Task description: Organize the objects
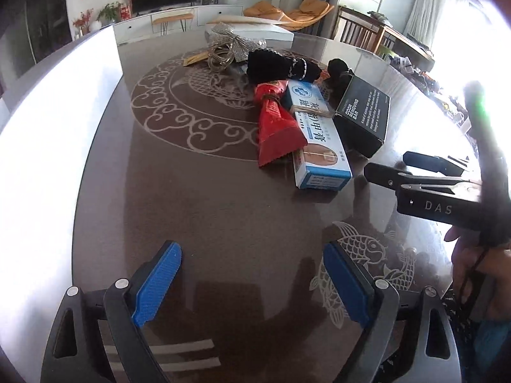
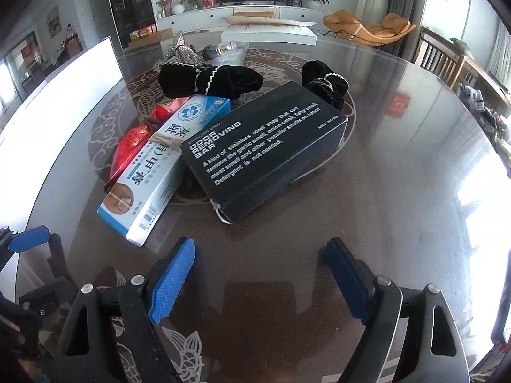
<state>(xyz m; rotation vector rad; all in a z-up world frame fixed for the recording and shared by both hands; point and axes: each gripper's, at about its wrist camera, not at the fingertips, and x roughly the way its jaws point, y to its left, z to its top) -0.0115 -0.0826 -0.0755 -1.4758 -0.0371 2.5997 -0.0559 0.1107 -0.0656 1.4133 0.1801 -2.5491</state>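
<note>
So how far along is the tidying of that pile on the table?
Nothing looks sorted yet. The black odor removing bar box, the blue-and-white ointment box, the red packet and the black velvet pouches lie heaped together on the table. The left gripper and right gripper are open and empty. All sorting remains.

Boxes (image 2: pixel 265 146), pouches (image 2: pixel 210 79) heaped mid-table (image 2: pixel 399 191)
</note>
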